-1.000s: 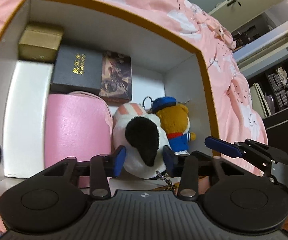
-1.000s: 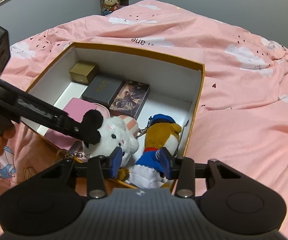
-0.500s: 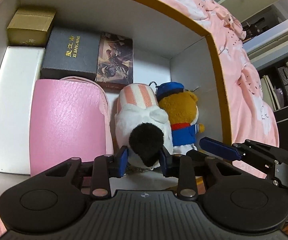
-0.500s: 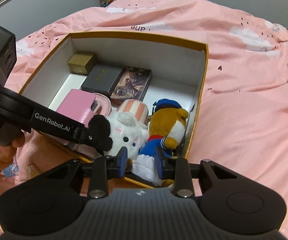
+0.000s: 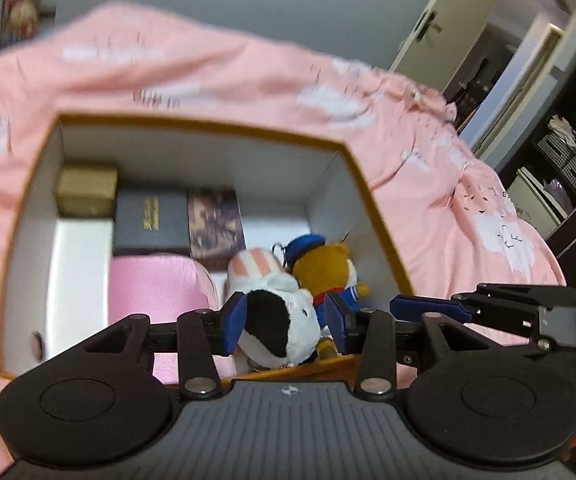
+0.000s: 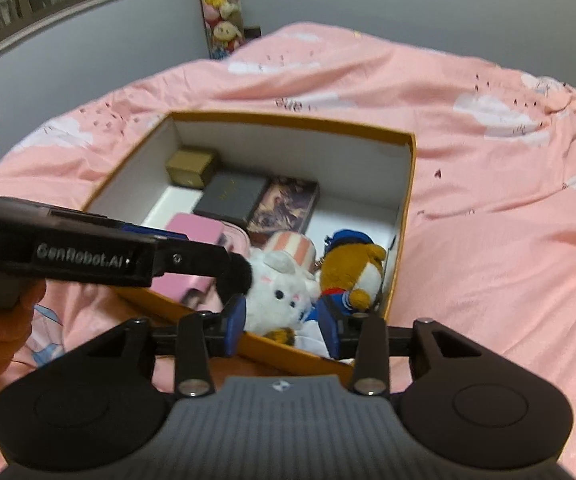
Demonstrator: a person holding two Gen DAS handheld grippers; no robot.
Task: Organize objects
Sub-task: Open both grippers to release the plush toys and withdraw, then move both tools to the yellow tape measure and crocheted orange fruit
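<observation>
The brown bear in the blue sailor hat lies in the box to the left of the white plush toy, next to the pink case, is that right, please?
Not quite: the brown bear lies to the right of the white plush toy, against the box wall. The pink case is on the plush toy's other side, as the right wrist view shows.

Left gripper (image 5: 286, 322): black plastic body, ribbed grey top plate with small white round emblem, two round black discs at sides. Blue pads (image 5: 235, 322) on inner finger faces. Black link bars, silver screws at pivots. Seen from right wrist view, long black side bar with white lettering "GenRobot.AI", one small screw beside it.

Right gripper (image 6: 282, 322): same build, ribbed grey plate, white emblem, blue pads (image 6: 236, 318), silver screws.

Left hand (image 6: 2, 330): bare skin, warm tan, fingers curled, no sleeve visible.
</observation>
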